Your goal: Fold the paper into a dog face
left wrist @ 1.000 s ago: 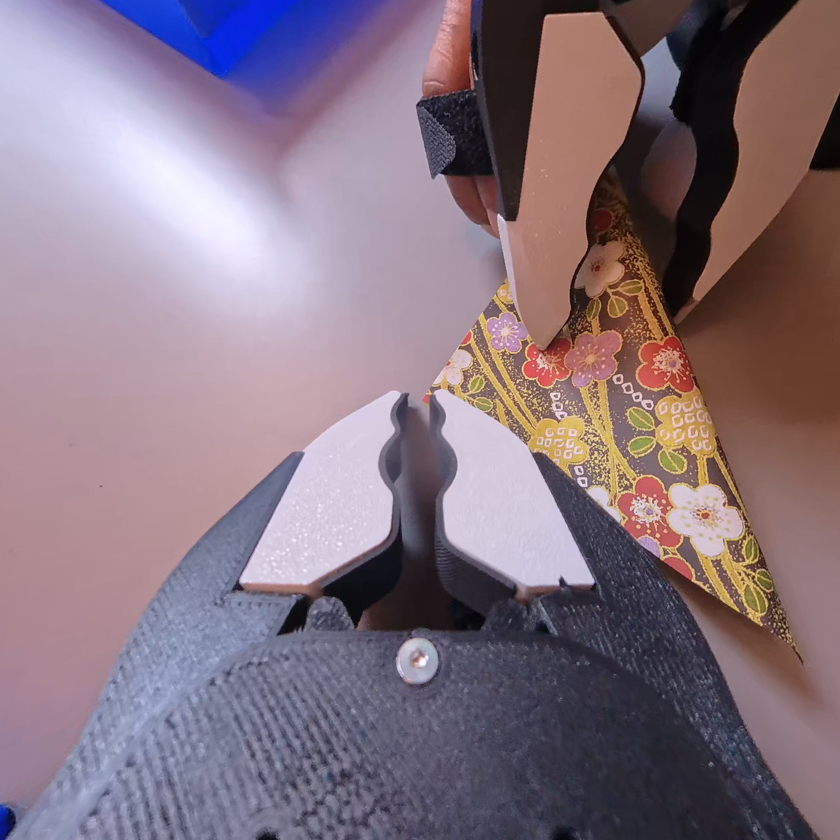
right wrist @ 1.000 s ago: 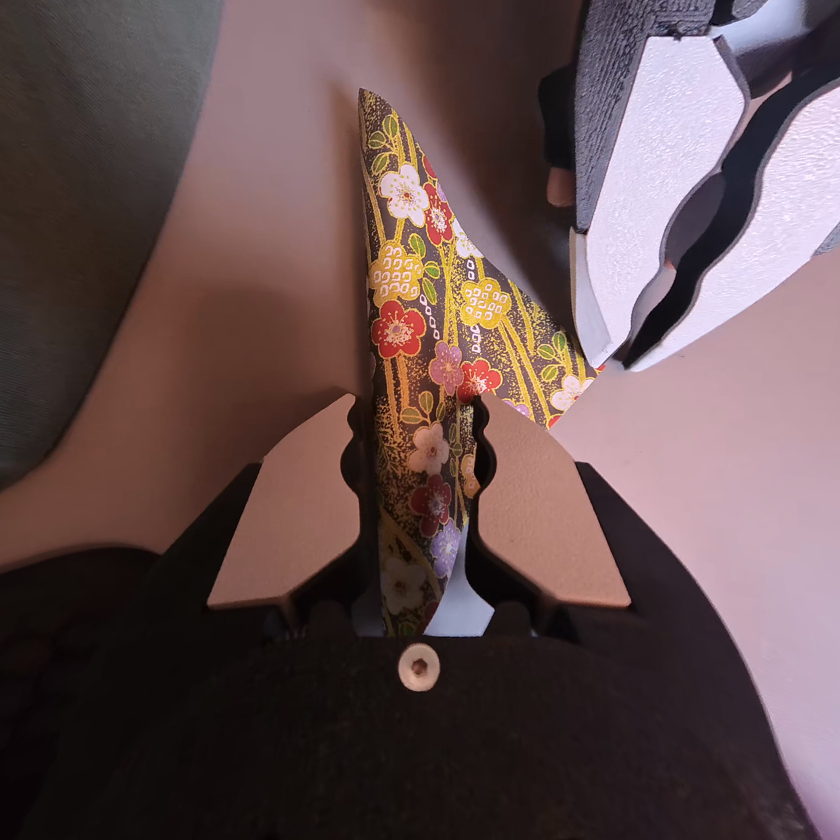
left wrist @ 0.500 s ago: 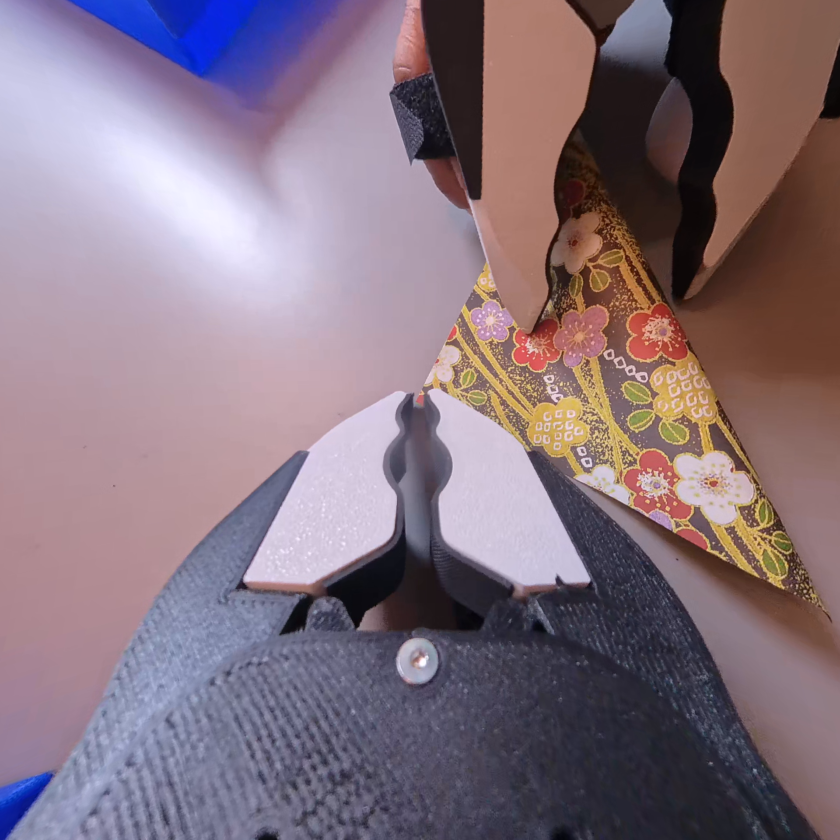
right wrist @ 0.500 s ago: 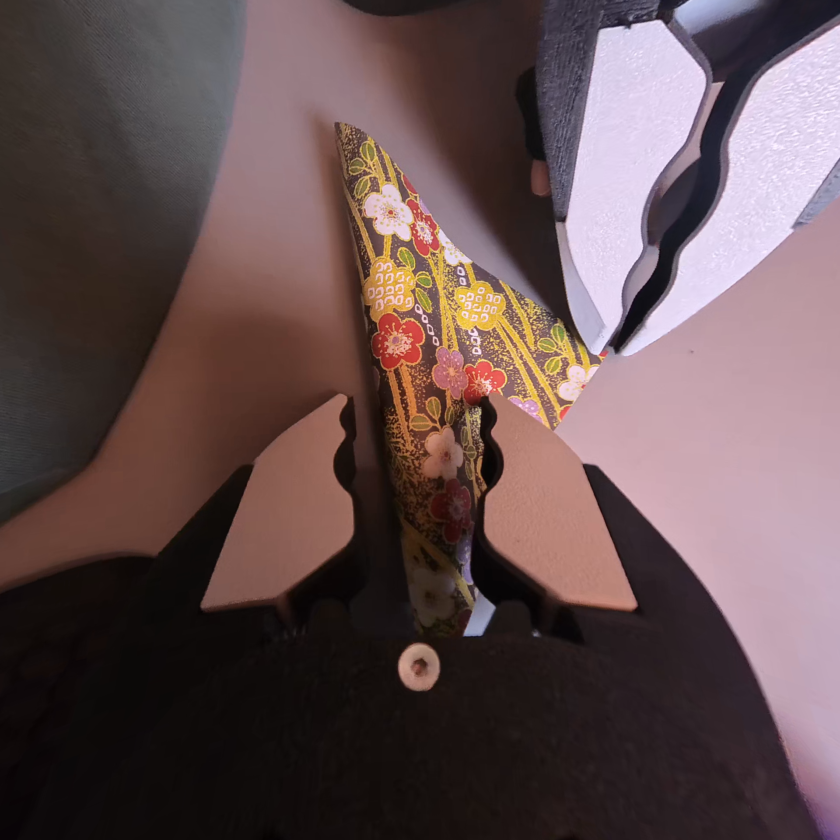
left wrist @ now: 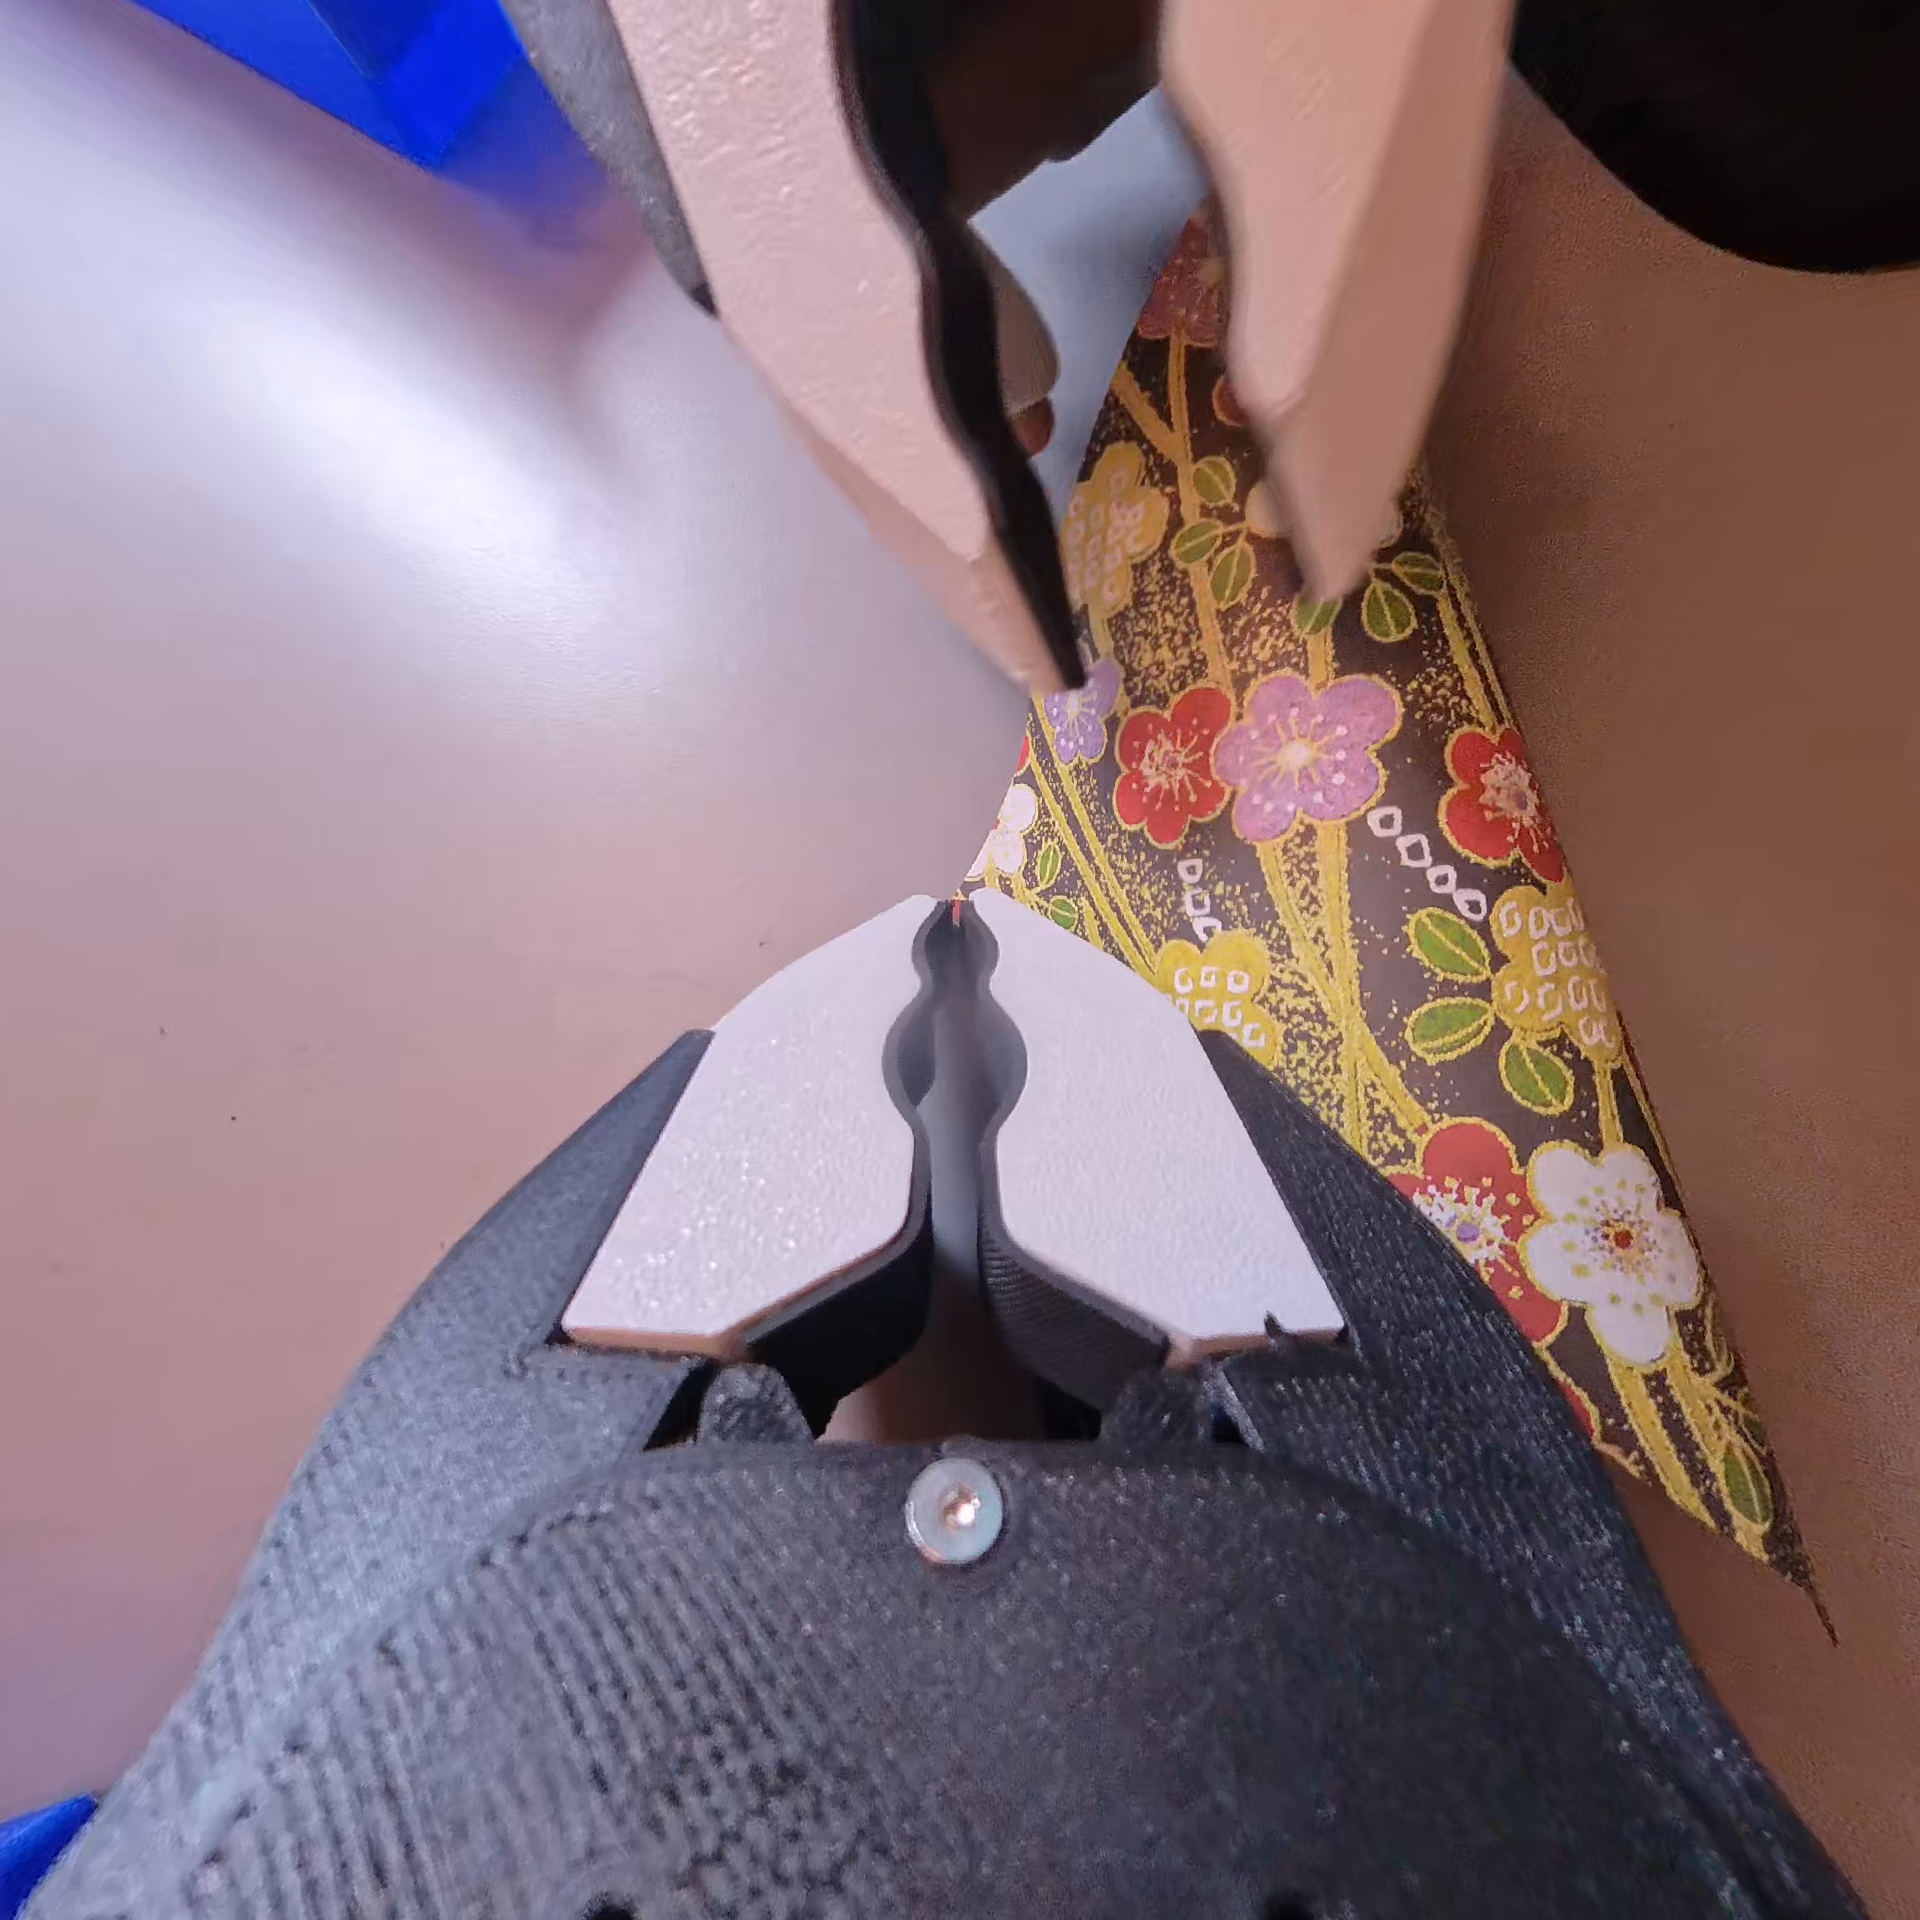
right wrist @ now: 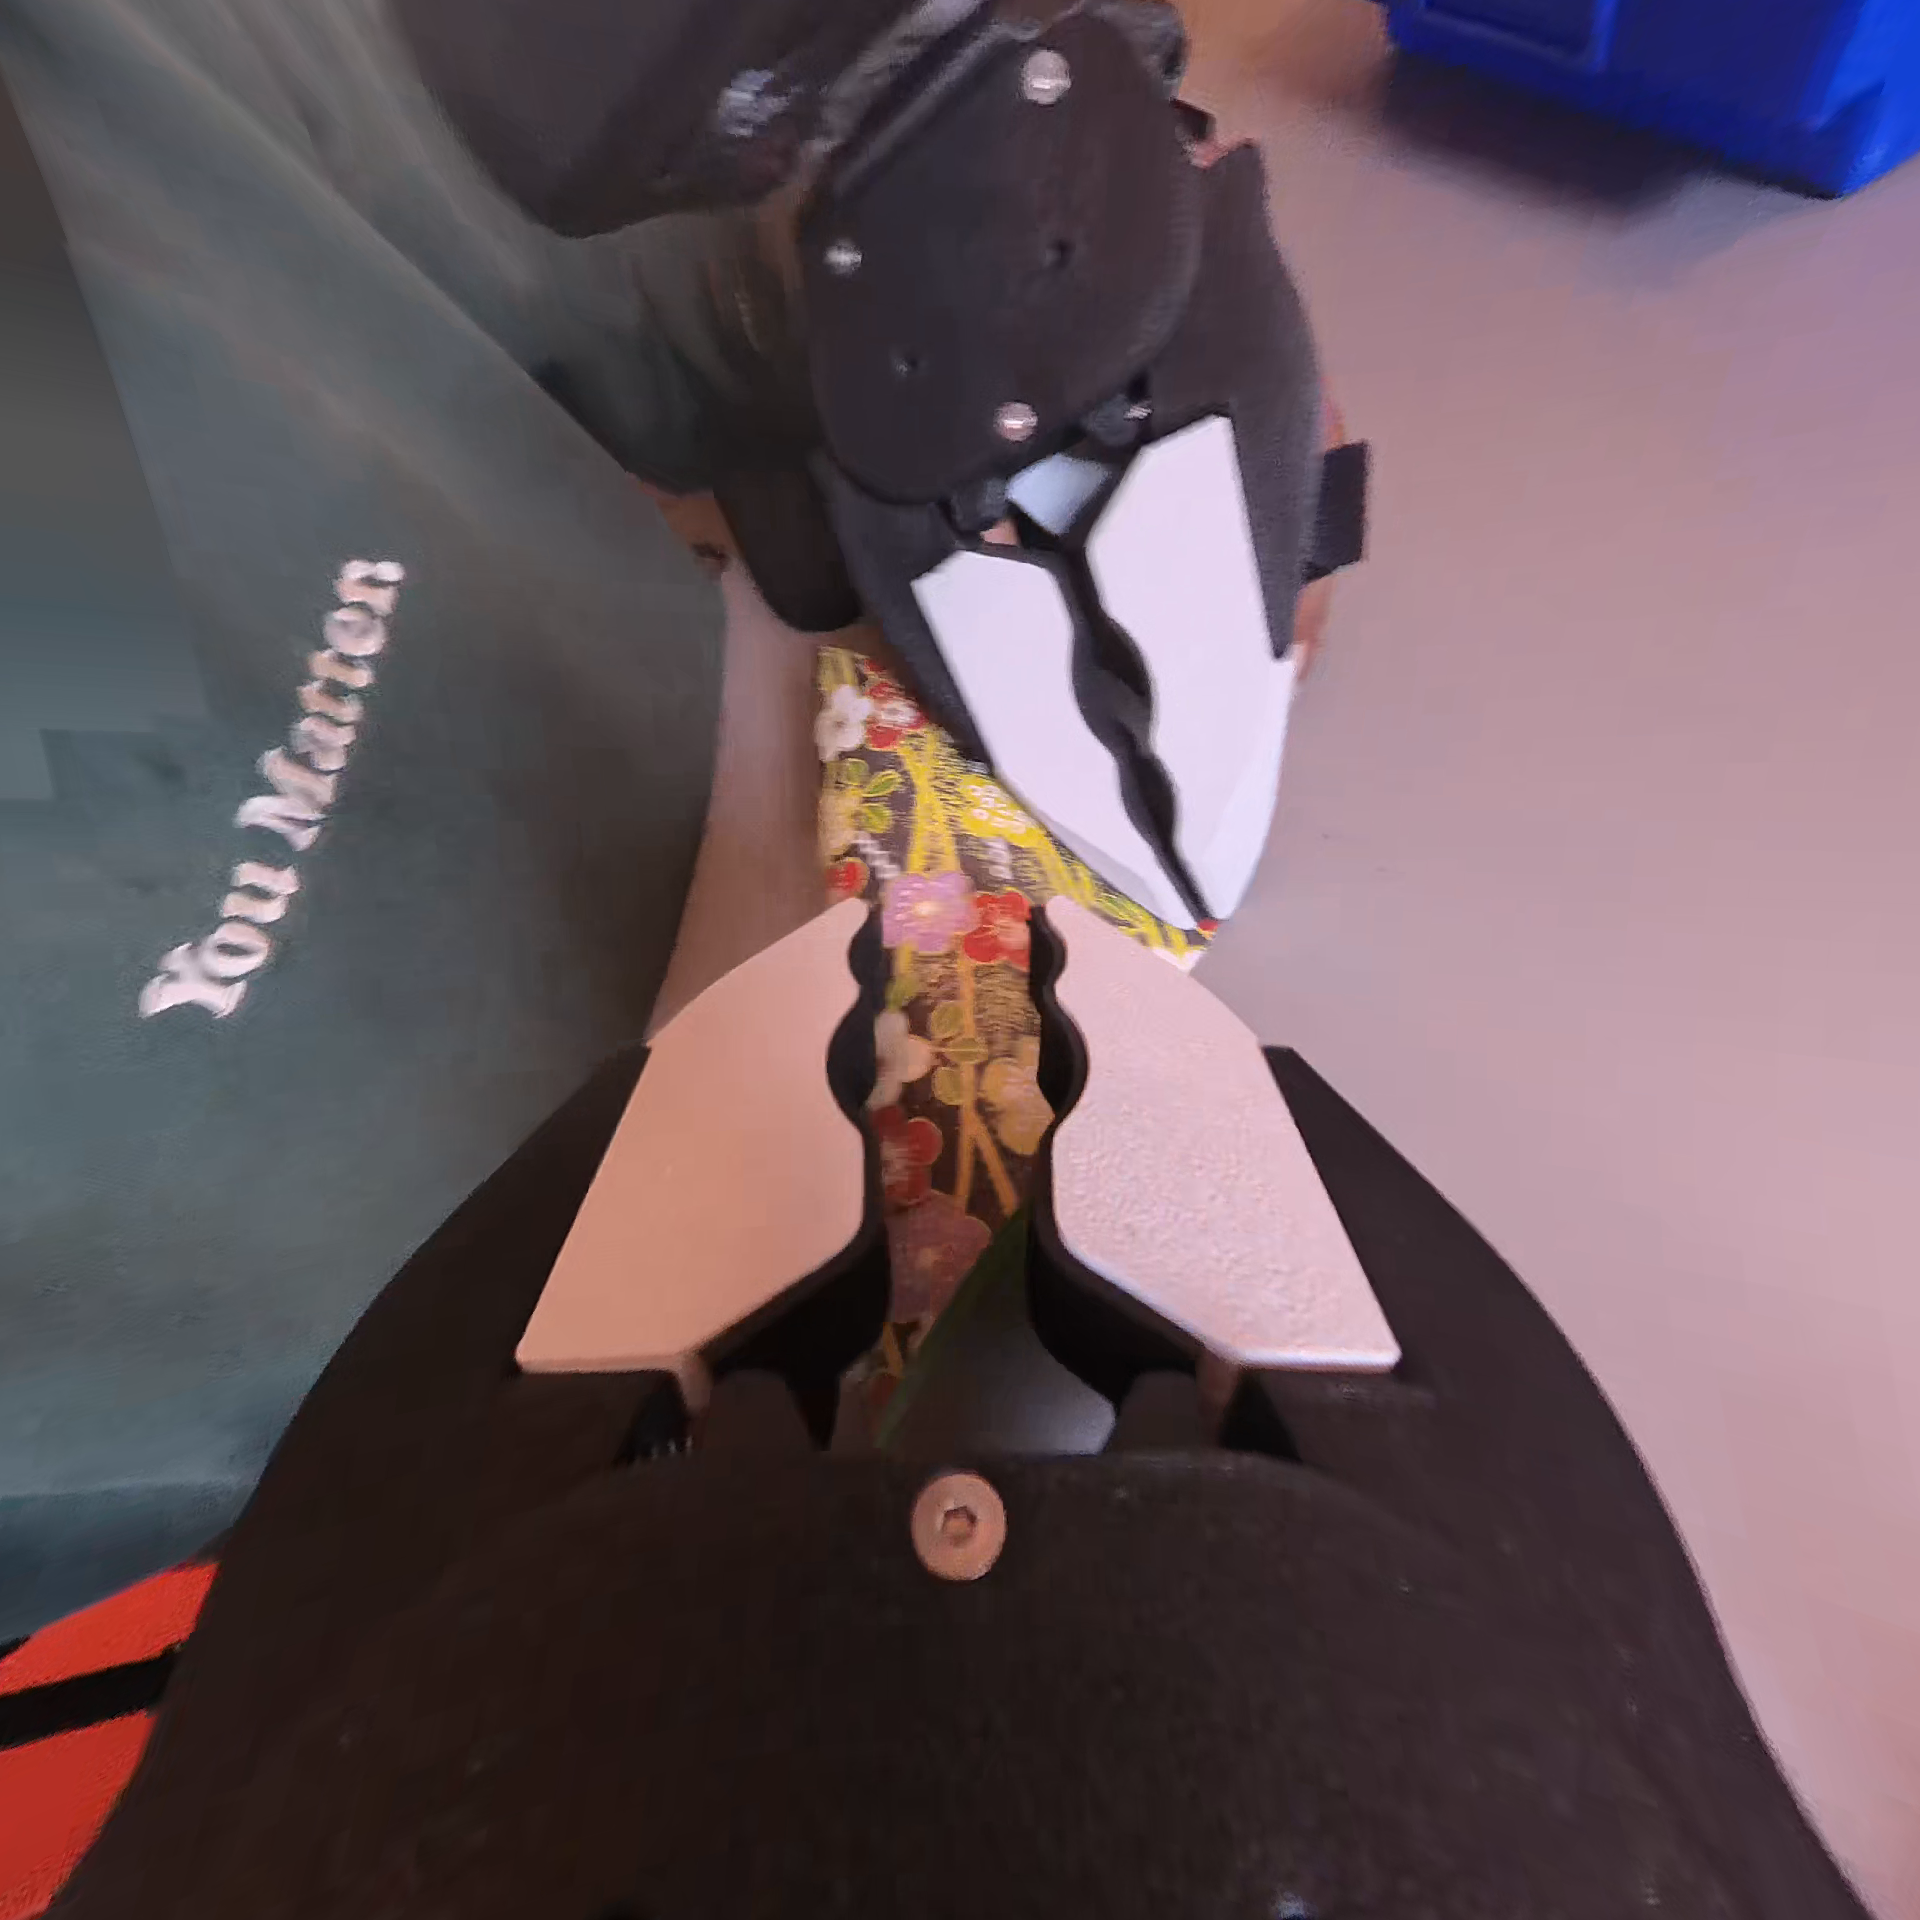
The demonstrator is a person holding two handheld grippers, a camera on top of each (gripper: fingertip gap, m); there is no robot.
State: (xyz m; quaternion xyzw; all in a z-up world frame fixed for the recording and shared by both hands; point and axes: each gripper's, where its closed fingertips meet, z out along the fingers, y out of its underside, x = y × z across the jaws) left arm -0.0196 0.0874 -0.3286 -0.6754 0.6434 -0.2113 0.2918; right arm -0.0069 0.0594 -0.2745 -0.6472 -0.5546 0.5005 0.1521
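The floral paper (left wrist: 1351,935), dark with red, purple and yellow flowers, lies folded into a triangle on the table (left wrist: 416,727). My left gripper (left wrist: 956,914) is shut on the paper's left corner; a sliver of paper shows between its tips. It also shows in the right wrist view (right wrist: 1195,914), pinching that corner. My right gripper (right wrist: 954,914) is open, with the paper (right wrist: 935,1039) running up between its fingers. In the left wrist view the right gripper (left wrist: 1184,634) comes down from above, its tips on the paper's upper part.
A blue bin (left wrist: 416,83) stands at the far edge, also visible in the right wrist view (right wrist: 1662,83). A person's dark green sleeve or shirt (right wrist: 260,520) fills the left of the right wrist view, with an orange object (right wrist: 83,1714) below it. Left tips to right tips: about 6 cm.
My left gripper has closed onto the paper's corner. My right gripper has tilted and moved nearer the left one, and its jaws have narrowed around the paper.
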